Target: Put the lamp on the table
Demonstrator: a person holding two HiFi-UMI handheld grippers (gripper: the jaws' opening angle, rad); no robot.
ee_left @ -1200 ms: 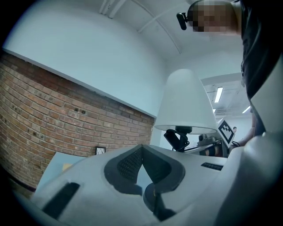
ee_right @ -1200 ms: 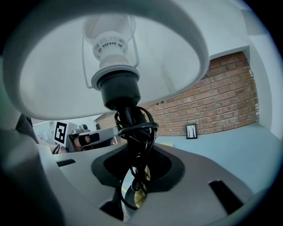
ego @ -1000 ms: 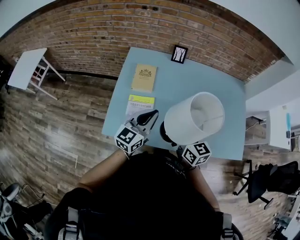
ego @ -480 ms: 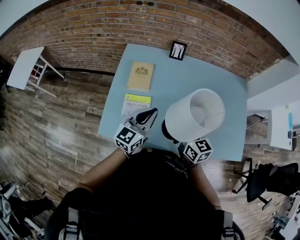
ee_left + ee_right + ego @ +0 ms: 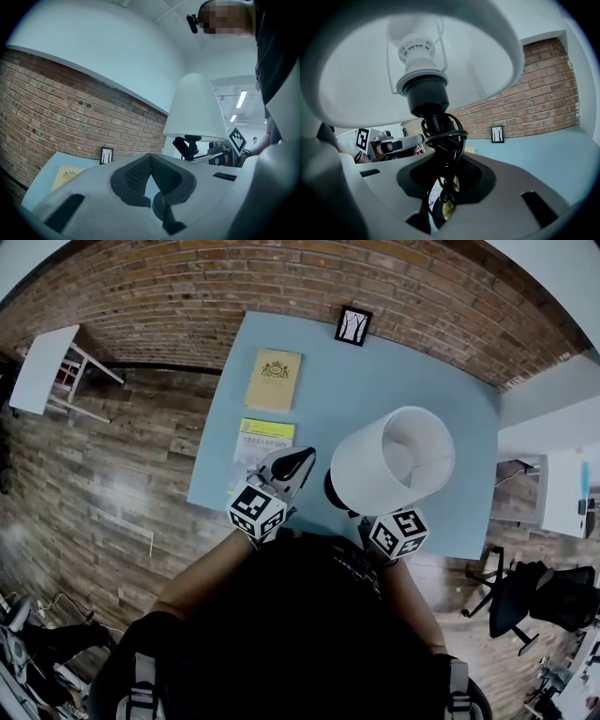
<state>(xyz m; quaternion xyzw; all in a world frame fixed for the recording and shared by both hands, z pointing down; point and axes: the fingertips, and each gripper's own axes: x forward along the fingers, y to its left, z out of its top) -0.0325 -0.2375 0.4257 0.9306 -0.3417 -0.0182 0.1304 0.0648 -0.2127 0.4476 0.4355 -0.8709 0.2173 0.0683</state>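
The lamp has a white shade [image 5: 392,460] and a black foot [image 5: 334,493] that hangs over the near part of the light blue table [image 5: 422,371]; whether the foot touches it I cannot tell. My right gripper [image 5: 443,187] is shut on the lamp's black stem [image 5: 439,133], which has cord wound round it, under the shade [image 5: 356,70]. In the head view only its marker cube [image 5: 398,532] shows. My left gripper [image 5: 298,462] is left of the lamp, shut and empty [image 5: 150,161]. The shade [image 5: 197,110] stands to its right.
On the table lie a tan book [image 5: 274,381], a yellow-topped booklet [image 5: 264,439] close under the left gripper, and a small picture frame [image 5: 353,325] at the brick wall. A white side table [image 5: 42,367] stands far left, an office chair [image 5: 534,601] at right.
Both grippers and the lamp have moved forward, further over the table. The left gripper's tips now reach over the booklet. Neither gripper's jaws have changed.
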